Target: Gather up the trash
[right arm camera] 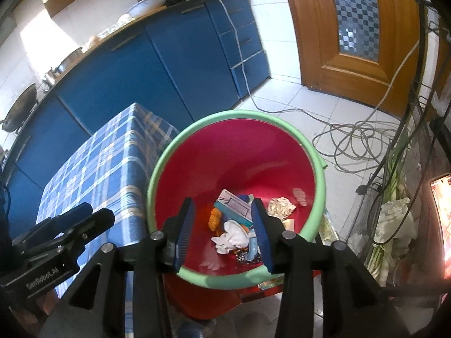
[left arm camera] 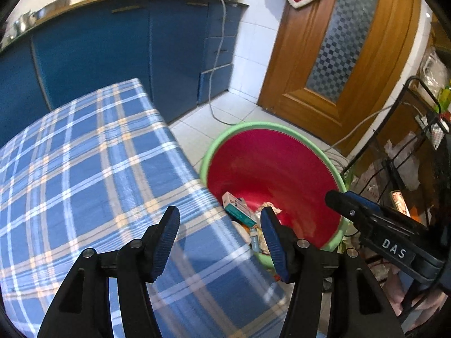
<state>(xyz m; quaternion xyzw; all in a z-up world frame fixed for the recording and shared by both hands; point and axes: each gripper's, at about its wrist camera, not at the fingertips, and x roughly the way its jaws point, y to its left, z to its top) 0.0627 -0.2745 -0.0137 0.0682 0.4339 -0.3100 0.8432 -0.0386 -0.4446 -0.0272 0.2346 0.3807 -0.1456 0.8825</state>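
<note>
A red bin with a green rim point(right arm camera: 157, 169) stands on the floor beside the table; it also shows in the left wrist view point(left arm camera: 217, 140). Inside lie a teal and white box point(right arm camera: 234, 207), a crumpled paper ball point(right arm camera: 280, 207), white tissue point(right arm camera: 234, 236) and an orange scrap point(right arm camera: 214, 218). My right gripper point(right arm camera: 222, 233) is open and empty, right above the bin's mouth. My left gripper point(left arm camera: 220, 239) is open and empty above the corner of the table with the blue plaid cloth point(left arm camera: 84, 169). The box shows there too point(left arm camera: 238, 208).
Blue kitchen cabinets point(left arm camera: 112, 50) stand behind the table, with bowls on the counter. A wooden door point(right arm camera: 358, 36) is at the back right. Loose cables point(right arm camera: 352, 140) lie on the tiled floor. A black wire rack point(left arm camera: 417, 146) with bags stands right of the bin.
</note>
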